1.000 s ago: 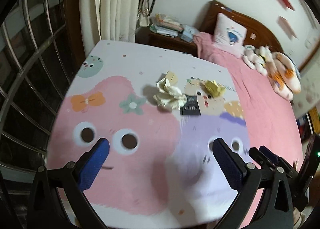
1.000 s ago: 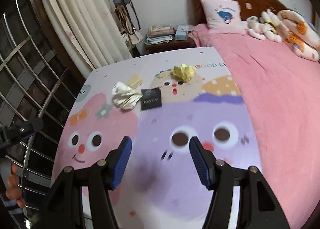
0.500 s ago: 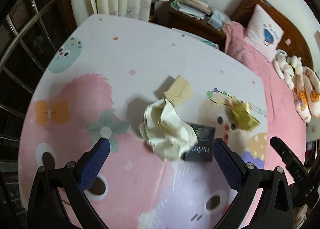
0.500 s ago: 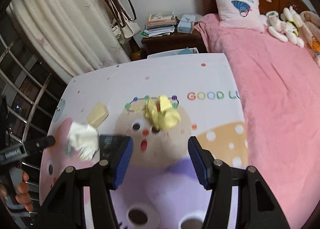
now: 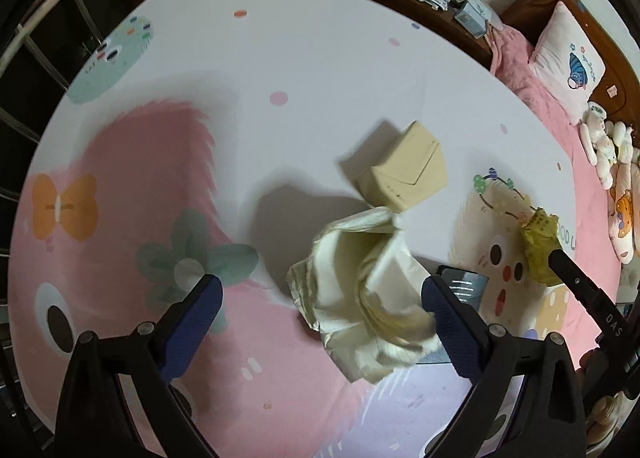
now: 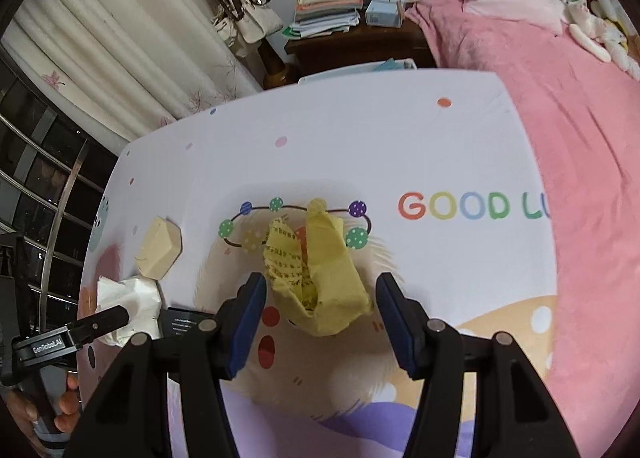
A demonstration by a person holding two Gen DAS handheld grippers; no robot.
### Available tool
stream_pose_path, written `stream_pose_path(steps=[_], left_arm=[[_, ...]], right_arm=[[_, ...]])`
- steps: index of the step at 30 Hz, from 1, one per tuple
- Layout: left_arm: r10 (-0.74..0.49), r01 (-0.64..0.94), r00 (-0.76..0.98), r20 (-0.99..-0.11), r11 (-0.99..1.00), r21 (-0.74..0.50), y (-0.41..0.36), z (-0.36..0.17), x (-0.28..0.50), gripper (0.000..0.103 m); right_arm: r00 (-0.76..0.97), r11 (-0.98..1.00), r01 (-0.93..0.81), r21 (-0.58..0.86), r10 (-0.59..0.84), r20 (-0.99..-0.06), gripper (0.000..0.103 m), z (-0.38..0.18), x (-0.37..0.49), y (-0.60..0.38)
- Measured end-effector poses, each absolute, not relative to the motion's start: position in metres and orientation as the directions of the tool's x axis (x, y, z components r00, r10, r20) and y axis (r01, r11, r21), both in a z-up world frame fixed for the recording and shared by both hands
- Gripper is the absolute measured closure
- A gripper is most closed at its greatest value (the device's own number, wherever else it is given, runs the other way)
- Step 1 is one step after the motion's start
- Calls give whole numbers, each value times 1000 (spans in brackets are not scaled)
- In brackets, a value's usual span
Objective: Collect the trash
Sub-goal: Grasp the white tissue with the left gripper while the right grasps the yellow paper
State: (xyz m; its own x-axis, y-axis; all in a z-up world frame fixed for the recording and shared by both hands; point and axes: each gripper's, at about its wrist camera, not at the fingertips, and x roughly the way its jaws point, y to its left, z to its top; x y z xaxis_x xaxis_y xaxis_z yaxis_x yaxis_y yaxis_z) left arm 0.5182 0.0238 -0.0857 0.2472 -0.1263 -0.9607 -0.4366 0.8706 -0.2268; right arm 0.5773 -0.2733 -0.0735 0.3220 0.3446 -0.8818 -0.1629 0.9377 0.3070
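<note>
Jaws of both tools stand apart, neither pressing on anything. On the left gripper (image 5: pixel 320 298) the blue pads sit wide, with the crumpled cream paper wad (image 5: pixel 360 298) low between them; the wad lies nearer the right pad, which overlaps its edge in this view, though I cannot tell whether they touch. The right gripper (image 6: pixel 320 310) straddles the crumpled yellow paper (image 6: pixel 316 278), a gap showing on each side between paper and pads.

All the trash lies on the cartoon-print sheet (image 5: pixel 320 78) spread over the bed, around its middle. A small folded beige box (image 5: pixel 404 170) sits just beyond the cream wad, toward the far edge of the sheet. A flat black card (image 6: pixel 182 322) lies against the wad on the side toward the yellow paper. In the left wrist view the yellow paper (image 5: pixel 540 246) shows at the right, with one dark finger (image 5: pixel 580 290) of the right tool at its edge. A hand (image 6: pixel 60 414) grips the left tool's handle at the lower left of the right wrist view. Beyond the sheet's right edge spreads a pink blanket (image 6: pixel 560 98).
</note>
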Motion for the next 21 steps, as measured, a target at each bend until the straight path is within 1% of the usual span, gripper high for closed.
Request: stream_pose_path(steps=[2, 3, 6, 8, 9, 10, 11, 12, 15, 19, 21], left_arm=[[-145, -439, 241, -960, 865, -241, 23, -92, 520, 4], [-150, -441, 239, -959, 864, -245, 22, -96, 521, 5], [-175, -438, 222, -959, 861, -259, 17, -106, 524, 11], [-162, -420, 234, -959, 872, -250, 10, -105, 526, 15], [-158, -412, 233, -959, 877, -245, 7, -104, 527, 20], [-154, -403, 238, -959, 882, -242, 4, -104, 528, 29], [-159, -391, 246, -956, 886, -248, 0, -101, 530, 36], [-169, -383, 253, -953, 887, -259, -2, -100, 531, 50], [-146, -375, 265, -953, 895, -241, -8, -94, 533, 55], [-94, -345, 288, -953, 918, -195, -17, -82, 529, 68], [-79, -339, 289, -954, 924, -179, -19, -75, 524, 70]], right_arm=[[313, 936, -164, 312, 349, -883, 49, -78, 578, -273], [304, 931, -170, 322, 360, -882, 56, -81, 579, -273], [296, 925, -180, 333, 374, -879, 59, -85, 578, -271], [293, 921, -188, 341, 384, -875, 62, -86, 577, -272], [293, 919, -191, 345, 389, -873, 63, -86, 576, -271], [294, 919, -194, 344, 389, -873, 64, -86, 575, -271], [297, 919, -197, 342, 388, -872, 64, -86, 575, -271], [300, 919, -199, 342, 389, -871, 64, -86, 573, -271], [298, 913, -201, 355, 402, -866, 68, -86, 571, -270], [302, 908, -213, 362, 413, -859, 71, -81, 563, -268], [312, 904, -222, 365, 420, -852, 71, -74, 555, -266]])
